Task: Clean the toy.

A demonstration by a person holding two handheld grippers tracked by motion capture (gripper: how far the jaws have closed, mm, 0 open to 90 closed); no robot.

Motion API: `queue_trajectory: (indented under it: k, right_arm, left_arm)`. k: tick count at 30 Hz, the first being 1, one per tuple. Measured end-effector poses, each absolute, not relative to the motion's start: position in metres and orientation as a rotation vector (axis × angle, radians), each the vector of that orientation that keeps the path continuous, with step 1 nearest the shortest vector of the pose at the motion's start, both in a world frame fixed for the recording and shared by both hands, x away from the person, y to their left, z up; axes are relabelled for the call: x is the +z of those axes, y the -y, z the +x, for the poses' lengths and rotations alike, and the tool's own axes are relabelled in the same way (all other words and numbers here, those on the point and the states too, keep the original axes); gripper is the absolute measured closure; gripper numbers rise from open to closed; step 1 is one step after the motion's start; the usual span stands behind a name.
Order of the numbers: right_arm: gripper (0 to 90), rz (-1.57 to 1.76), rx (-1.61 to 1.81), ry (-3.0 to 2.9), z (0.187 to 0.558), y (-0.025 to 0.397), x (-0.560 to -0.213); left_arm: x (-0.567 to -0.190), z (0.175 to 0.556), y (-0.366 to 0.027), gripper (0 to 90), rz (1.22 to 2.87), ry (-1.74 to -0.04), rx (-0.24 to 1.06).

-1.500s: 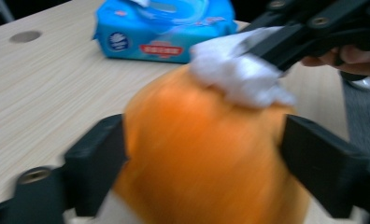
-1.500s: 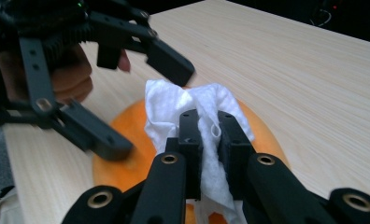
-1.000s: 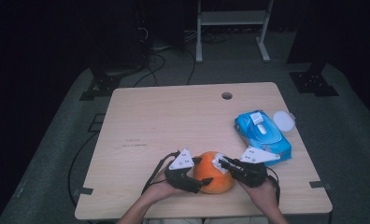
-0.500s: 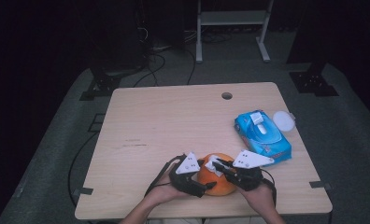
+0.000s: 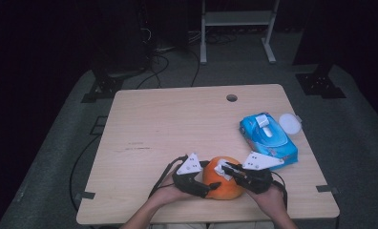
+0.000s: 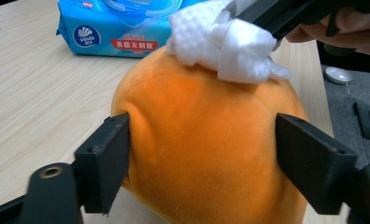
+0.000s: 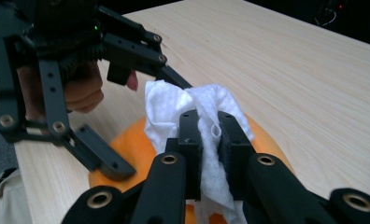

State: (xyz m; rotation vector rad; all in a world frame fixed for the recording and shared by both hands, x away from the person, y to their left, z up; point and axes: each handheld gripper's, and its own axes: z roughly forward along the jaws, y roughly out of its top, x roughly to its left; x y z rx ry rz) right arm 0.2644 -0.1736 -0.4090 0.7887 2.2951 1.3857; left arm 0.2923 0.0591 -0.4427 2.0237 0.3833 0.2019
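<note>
Left hand-held gripper (image 6: 199, 154) squeezed the orange plush (image 6: 206, 140); right hand-held gripper (image 7: 206, 128) pinched a white wipe (image 7: 174, 107) on top. Hard rubbing risked the soft plush slipping free.

A pale wooden table (image 5: 177, 124) carries an orange plush ball (image 5: 224, 185) between both claws and a blue wipes pack (image 5: 269, 139) beyond the right claw (image 5: 229, 169).

dim high view, table (image 5: 177, 124) evenly lit amid dark surroundings; gripper views brighter, nearest claw parts blurred
</note>
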Motion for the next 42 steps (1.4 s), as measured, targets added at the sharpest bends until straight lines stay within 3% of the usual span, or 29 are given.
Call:
queue_trajectory:
  k: [7,14,18,21,23,30,36,41,42]
  right_arm:
    - [80.9,0.741,1.396,-2.329,0.261,0.160,-0.410]
    - [80.9,0.768,1.393,-2.369,0.266,0.181,-0.407]
    - [80.9,0.761,1.394,-2.378,0.268,0.183,-0.408]
    - [80.9,0.775,1.379,-2.359,0.268,0.183,-0.408]
    - [80.9,0.779,1.374,-2.342,0.267,0.180,-0.408]
    - [81.0,0.707,1.355,-2.378,0.262,0.158,-0.408]
    - [81.0,0.873,1.341,-2.293,0.273,0.202,-0.407]
    - [80.8,0.839,1.411,-2.332,0.269,0.193,-0.409]
    - [80.8,0.815,1.421,-2.344,0.268,0.188,-0.409]
  left_arm:
    - [-0.444,0.292,-0.062,22.0,2.041,-0.367,0.191]
    - [-0.446,0.299,-0.059,3.1,1.996,-0.367,0.217]
    - [-0.450,0.301,-0.057,5.1,1.998,-0.375,0.178]
    - [-0.450,0.298,-0.055,21.2,2.012,-0.365,0.184]
    - [-0.449,0.295,-0.053,25.4,2.020,-0.369,0.204]
    - [-0.449,0.289,-0.052,29.1,2.073,-0.361,0.212]
    - [-0.450,0.292,-0.056,27.7,2.068,-0.388,0.173]
    - [-0.440,0.293,-0.053,11.6,1.998,-0.370,0.188]
    - [-0.440,0.293,-0.052,11.8,1.999,-0.365,0.198]
